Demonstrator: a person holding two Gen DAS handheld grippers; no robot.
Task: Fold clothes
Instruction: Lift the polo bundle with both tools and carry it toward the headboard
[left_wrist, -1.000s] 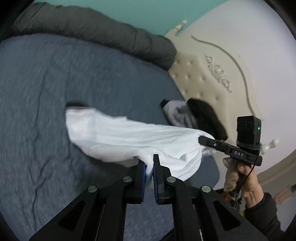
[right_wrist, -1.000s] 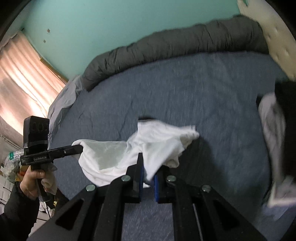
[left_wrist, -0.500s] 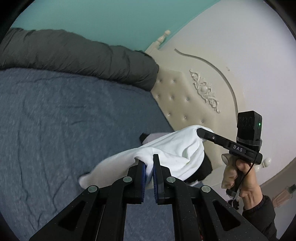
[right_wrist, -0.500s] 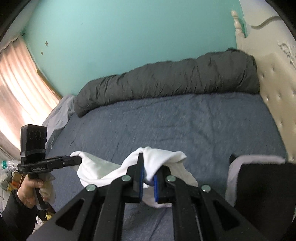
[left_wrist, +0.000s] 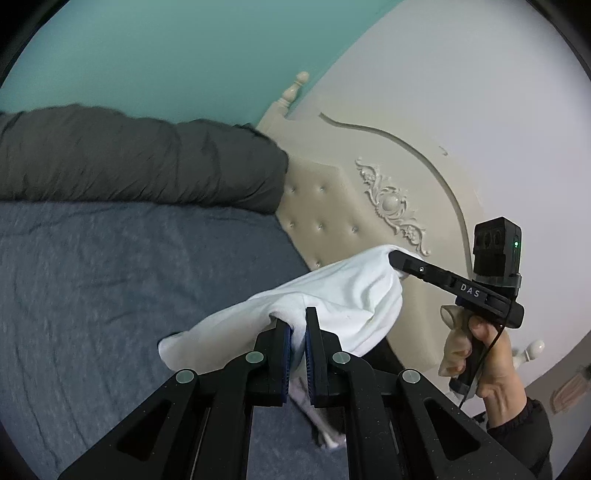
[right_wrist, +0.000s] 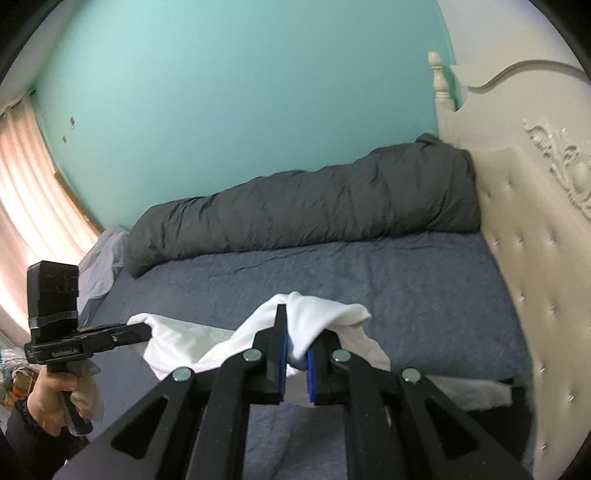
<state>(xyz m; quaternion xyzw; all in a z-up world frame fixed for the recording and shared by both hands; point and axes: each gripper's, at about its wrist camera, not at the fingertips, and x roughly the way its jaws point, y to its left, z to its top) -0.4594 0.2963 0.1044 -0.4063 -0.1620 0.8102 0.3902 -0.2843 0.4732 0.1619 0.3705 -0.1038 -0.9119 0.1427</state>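
While the soft white cotton garment (left_wrist: 343, 291) hangs stretched in the air above the blue-grey bed sheet (left_wrist: 110, 280), the left gripper (left_wrist: 296, 325) and right gripper (right_wrist: 295, 332) each clench one edge. A rolled dark grey duvet (right_wrist: 314, 210) lies beside the cream tufted headboard (right_wrist: 535, 258).

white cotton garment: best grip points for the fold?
Grip the white cotton garment at two spread top-edge points, from the near side. Left gripper and right gripper already pinch there; the cloth sags between them and hangs toward the blue bedsheet.
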